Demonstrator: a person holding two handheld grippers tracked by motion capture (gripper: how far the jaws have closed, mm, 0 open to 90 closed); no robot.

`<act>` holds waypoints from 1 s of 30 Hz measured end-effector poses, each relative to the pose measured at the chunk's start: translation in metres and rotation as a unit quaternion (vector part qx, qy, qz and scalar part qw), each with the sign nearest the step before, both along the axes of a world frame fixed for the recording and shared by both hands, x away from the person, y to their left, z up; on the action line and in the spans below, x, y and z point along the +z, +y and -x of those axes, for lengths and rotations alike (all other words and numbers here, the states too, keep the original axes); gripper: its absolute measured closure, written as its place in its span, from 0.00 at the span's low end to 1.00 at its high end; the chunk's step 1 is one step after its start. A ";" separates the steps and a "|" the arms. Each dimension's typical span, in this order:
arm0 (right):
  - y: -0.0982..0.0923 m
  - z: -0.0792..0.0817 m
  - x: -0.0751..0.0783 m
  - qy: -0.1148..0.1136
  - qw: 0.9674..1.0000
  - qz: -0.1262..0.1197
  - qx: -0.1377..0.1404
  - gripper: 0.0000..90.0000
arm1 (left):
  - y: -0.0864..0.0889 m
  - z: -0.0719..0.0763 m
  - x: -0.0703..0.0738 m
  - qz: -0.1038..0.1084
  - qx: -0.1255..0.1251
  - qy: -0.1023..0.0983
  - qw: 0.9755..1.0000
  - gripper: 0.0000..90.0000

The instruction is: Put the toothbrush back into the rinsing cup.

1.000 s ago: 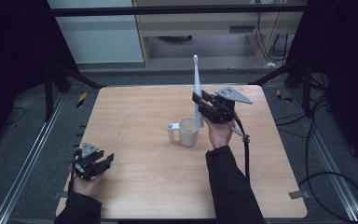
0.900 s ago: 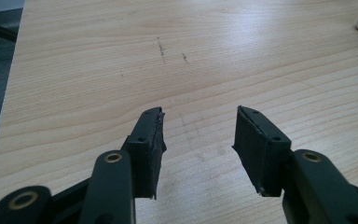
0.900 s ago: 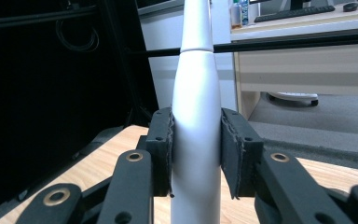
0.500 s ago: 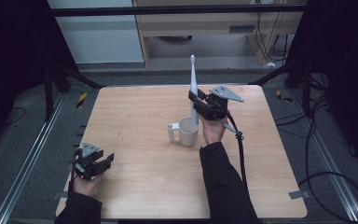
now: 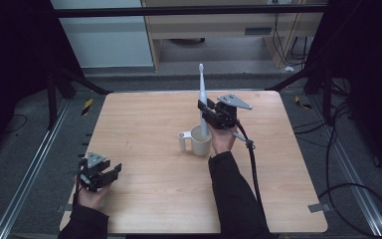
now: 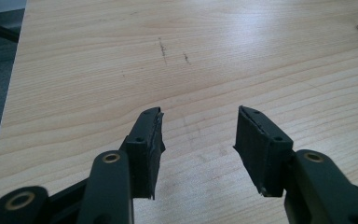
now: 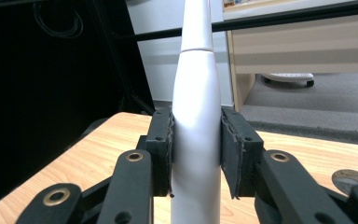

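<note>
Gripping toothbrush [image 7: 196, 116] above mug [image 5: 200, 142]

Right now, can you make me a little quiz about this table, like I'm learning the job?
1. True or false: the right gripper grips the toothbrush.
2. What stands right under the toothbrush? A) a plate B) the mug C) a box
3. Fill in: the left gripper has ____ between its jaws.

Key:
1. True. Its pads press both sides of the white handle, which stands upright.
2. B. The white mug sits mid-table, handle to the left in the high view.
3. Nothing. The jaws stand apart over the bare table.
</note>
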State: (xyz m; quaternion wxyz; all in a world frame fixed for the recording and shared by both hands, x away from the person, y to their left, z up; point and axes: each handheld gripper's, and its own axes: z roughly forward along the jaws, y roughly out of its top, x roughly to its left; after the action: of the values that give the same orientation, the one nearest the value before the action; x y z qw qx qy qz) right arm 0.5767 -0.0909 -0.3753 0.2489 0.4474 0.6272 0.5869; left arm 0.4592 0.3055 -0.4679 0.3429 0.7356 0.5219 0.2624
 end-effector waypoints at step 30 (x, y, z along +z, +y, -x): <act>0.021 -0.006 -0.039 0.067 0.995 0.072 0.013 0.74 | 0.000 0.000 0.000 0.000 0.000 -0.001 1.000 0.56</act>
State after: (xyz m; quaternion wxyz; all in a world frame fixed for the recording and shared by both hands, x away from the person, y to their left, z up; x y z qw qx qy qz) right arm 0.5824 -0.0701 -0.4147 0.2299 0.4583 0.6892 0.5119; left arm 0.4591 0.3055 -0.4677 0.3431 0.7356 0.5216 0.2630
